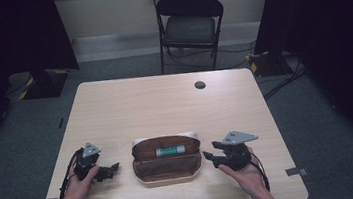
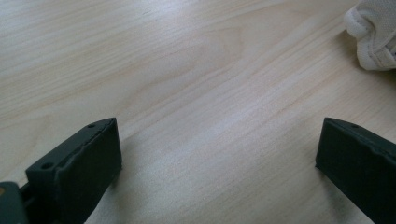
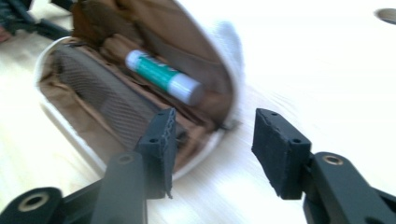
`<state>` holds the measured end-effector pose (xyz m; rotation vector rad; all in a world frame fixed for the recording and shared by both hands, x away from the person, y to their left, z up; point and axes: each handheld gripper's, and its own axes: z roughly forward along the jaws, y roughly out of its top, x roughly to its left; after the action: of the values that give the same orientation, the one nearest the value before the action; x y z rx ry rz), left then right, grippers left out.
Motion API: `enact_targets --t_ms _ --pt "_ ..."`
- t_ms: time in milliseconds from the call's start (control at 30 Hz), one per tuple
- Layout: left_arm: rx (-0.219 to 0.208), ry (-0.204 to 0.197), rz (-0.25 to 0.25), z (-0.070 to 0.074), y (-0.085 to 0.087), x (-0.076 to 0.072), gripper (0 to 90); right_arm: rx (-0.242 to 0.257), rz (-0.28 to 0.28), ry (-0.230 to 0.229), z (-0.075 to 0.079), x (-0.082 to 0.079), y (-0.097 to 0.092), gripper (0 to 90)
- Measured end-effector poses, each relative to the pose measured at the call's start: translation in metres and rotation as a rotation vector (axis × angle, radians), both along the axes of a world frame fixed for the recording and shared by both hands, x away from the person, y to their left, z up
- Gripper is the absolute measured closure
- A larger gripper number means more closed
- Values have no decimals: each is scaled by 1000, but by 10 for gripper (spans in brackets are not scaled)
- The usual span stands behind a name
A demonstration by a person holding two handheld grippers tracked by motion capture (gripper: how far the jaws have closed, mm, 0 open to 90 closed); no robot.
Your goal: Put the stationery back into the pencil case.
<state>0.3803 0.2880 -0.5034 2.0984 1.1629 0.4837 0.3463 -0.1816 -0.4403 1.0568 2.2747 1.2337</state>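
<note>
Green-white tube (image 1: pixel 171 150) in open case (image 1: pixel 168 173)

The high view looks forward and down from above the person's side, taking in the whole table (image 1: pixel 164 101) from well back. The left gripper view sits low over the tabletop, very near the wood. The right gripper view looks along its tongs, close to the open pencil case (image 3: pixel 116 93), which the high view shares.
</note>
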Motion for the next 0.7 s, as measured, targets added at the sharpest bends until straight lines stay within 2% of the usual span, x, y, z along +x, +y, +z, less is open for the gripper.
enact_targets --t_ms 100,200,300,333,367,400,433,533,633,700 --pt "1 0 2 0 0 -1 0 -2 -29 -5 -1 0 -9 426" --pt "6 2 0 0 1 -2 0 -5 -77 -10 -5 1 -30 386" --pt "2 -1 4 0 1 -3 0 -9 -140 -4 -11 3 -51 332" --pt "3 1 4 0 1 -3 0 -30 -202 -5 -14 7 -63 294" --pt "3 1 4 0 1 -3 0 -30 -202 -5 -14 7 -63 294" --pt "2 1 4 0 1 -3 0 -33 -251 10 -15 13 -74 248" --pt "3 1 4 0 1 -3 0 -33 -251 10 -15 13 -74 248" --pt "3 1 4 0 1 -3 0 -33 -312 25 -18 22 -92 224" --pt "2 1 3 0 1 -3 0 -58 -361 50 -26 28 -107 214" --pt "3 1 3 0 1 -3 0 -121 -389 76 -34 32 -114 214"
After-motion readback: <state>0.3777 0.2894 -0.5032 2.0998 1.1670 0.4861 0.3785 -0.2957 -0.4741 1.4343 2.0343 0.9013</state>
